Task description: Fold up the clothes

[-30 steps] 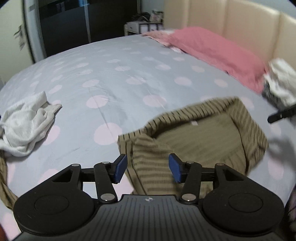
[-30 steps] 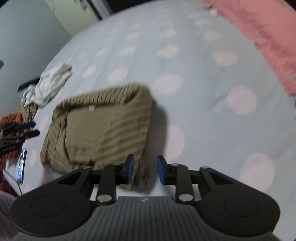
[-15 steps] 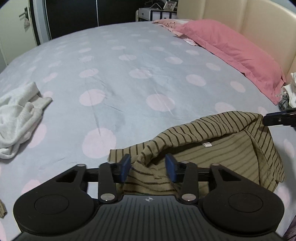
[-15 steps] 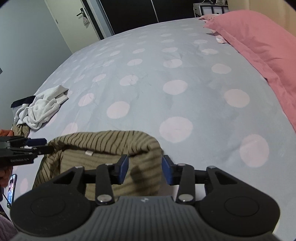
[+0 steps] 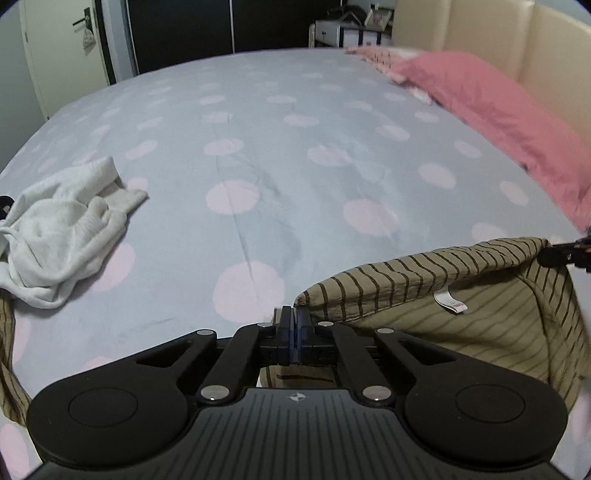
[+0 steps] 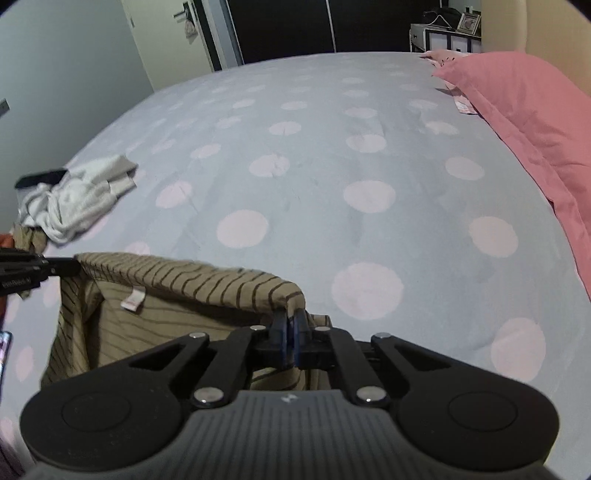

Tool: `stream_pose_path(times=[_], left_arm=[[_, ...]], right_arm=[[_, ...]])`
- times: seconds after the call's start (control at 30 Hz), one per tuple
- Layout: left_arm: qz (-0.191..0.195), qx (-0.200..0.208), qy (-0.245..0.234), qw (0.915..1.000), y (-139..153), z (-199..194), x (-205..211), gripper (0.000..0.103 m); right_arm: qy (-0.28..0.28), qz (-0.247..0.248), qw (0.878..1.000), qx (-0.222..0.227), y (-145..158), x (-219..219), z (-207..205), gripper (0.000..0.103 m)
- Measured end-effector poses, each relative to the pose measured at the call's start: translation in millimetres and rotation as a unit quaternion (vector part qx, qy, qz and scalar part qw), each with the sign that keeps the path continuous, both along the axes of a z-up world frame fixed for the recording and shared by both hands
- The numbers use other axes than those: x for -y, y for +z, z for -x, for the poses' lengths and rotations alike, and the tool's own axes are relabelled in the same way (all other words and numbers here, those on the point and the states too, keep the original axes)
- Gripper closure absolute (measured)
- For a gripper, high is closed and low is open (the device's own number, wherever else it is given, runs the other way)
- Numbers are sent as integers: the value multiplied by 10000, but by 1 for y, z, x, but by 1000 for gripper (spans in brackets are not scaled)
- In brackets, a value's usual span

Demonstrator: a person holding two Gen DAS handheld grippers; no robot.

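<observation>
**Two corners pinched, striped garment lifted between grippers**

Biggest first: bed sheet (image 5: pixel 258 155), grey-blue with pale pink dots, fills both views; a few creases near the middle. Pink pillow (image 6: pixel 524 122) along the headboard side, cream padded headboard (image 5: pixel 517 44) behind it. Dark wardrobe doors and a pale door at the far end, small bedside unit (image 6: pixel 447 35) in the corner.

Olive striped garment (image 5: pixel 461 295) at the near edge of the bed, top edge stretched taut between both grippers, body hanging below with the white neck label (image 6: pixel 132 298) showing on the inside face. Left gripper (image 5: pixel 294 325) jaws just closed, clamped on the garment's left corner. Right gripper (image 6: pixel 291 325) jaws just closed too, pinching the other corner; fabric bunches over the pads.

Crumpled white garment (image 5: pixel 62 236) lying further left, well apart, not yet handled.

Risks, judged from here:
- Both grips sit right at the fabric edge; thin bite, so a quick swing or extra tension could pull a corner free.
- Only one layer possibly caught on either side; cannot tell from these views. Fold would then go skewed.
- Lower half hangs slack and partly off the bed edge; could drag or double under when laid down.
- Uneven height between hands would twist the top edge.
</observation>
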State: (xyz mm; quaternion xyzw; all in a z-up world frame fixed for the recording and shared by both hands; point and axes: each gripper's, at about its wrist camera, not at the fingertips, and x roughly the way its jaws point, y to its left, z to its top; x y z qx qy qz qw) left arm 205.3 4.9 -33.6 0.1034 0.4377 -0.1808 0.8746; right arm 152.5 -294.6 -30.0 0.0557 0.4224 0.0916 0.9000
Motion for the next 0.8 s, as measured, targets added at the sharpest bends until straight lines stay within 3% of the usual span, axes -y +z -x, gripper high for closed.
stream_pose_path(times=[0.17, 0.27, 0.3, 0.33, 0.4, 0.63, 0.8], left_arm=[[-100, -47, -66, 9999, -6, -1, 6, 101], [-85, -9, -79, 9999, -1, 3, 5, 75], [-85, 45, -76, 9999, 1, 6, 5, 61], [-89, 107, -70, 9999, 4, 9, 5, 53], [-93, 203, -59, 9997, 10, 14, 3, 52], [55, 62, 80, 9999, 14, 24, -10, 43], [436, -474, 208, 9977, -3, 27, -30, 39]], right_arm=[[-25, 47, 9997, -240, -16, -3, -9, 98], [-34, -58, 9998, -194, -13, 0, -7, 93], [-53, -95, 9998, -167, -11, 2, -6, 90], [-72, -138, 9998, -137, -8, 4, -4, 75], [-163, -207, 9996, -69, -4, 9, 1, 54], [-290, -566, 9977, -241, -9, 24, 17, 48], [-237, -893, 9945, -487, -24, 30, 28, 46]])
